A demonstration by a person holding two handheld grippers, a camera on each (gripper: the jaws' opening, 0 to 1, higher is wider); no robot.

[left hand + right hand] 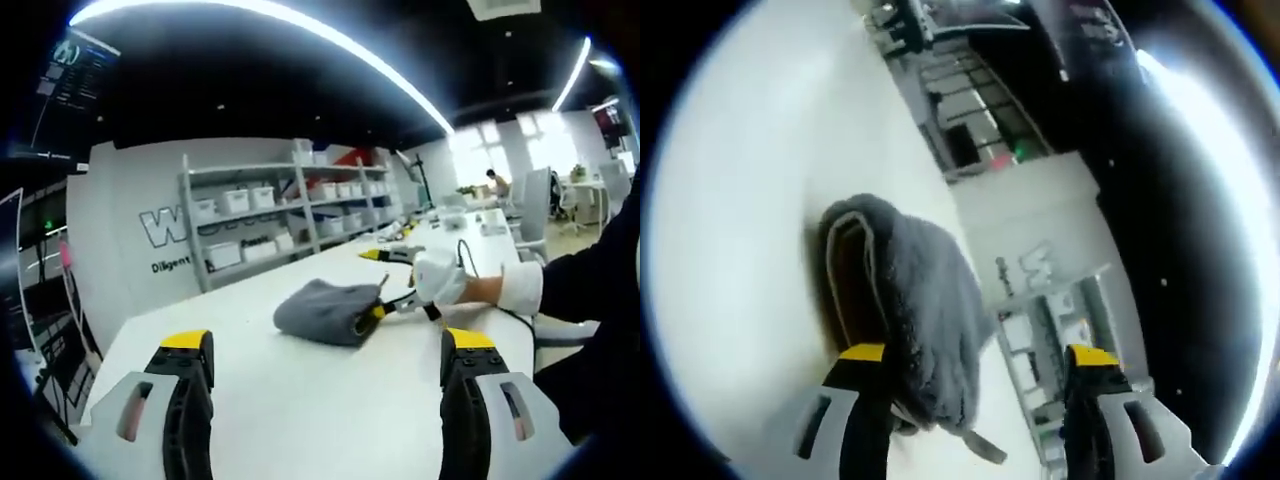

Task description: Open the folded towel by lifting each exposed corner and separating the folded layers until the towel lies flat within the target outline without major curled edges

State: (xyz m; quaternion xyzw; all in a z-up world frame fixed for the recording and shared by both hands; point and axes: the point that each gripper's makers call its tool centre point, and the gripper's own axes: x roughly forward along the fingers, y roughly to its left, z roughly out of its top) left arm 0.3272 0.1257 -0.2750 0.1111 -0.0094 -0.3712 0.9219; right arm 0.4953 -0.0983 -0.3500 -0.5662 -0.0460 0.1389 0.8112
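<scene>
towel (915, 300): fluffy cloth (matt) | table (300, 400): smooth, white

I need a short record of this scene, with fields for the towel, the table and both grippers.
towel: grey, folded in a bundle, lying on the table
table: white, long
right gripper: open, at the towel's edge, one jaw against the fabric; held by a hand in a white glove
left gripper: open, back from the towel, nothing between its jaws
shelf: against the wall, with white boxes
towel state: not yet unfolded
</scene>
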